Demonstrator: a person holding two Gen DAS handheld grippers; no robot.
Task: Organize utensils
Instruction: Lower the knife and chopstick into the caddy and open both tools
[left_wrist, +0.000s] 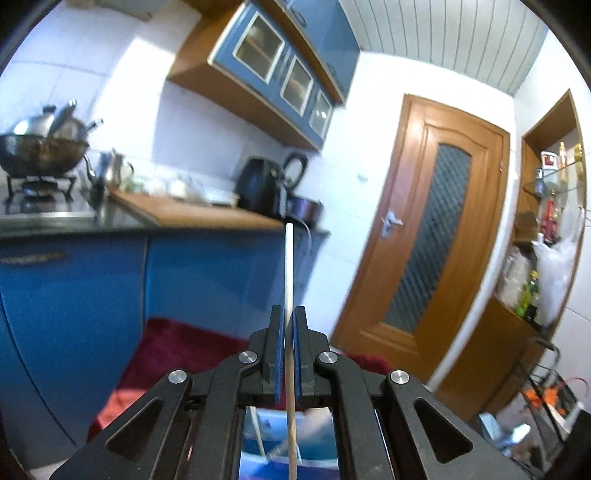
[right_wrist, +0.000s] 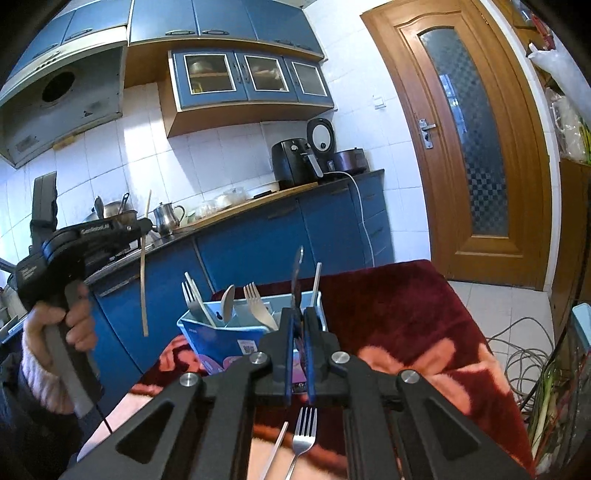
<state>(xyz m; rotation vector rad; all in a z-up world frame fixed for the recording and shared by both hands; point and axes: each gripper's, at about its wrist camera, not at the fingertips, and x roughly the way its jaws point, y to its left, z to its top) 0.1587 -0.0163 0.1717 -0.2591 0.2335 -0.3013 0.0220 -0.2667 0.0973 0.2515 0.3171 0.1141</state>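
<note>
My left gripper is shut on a wooden chopstick that stands upright through its pads. It also shows in the right wrist view, raised at the left with the chopstick hanging down. My right gripper is shut on a metal utensil whose handle points up, just in front of a blue utensil box. The box holds wooden forks, a spoon and chopsticks. A metal fork and a metal chopstick lie on the blanket below the right gripper.
The box stands on a table with a dark red patterned blanket. Blue kitchen cabinets, a counter with an air fryer and kettle are behind. A wooden door is at right; cables lie on the floor.
</note>
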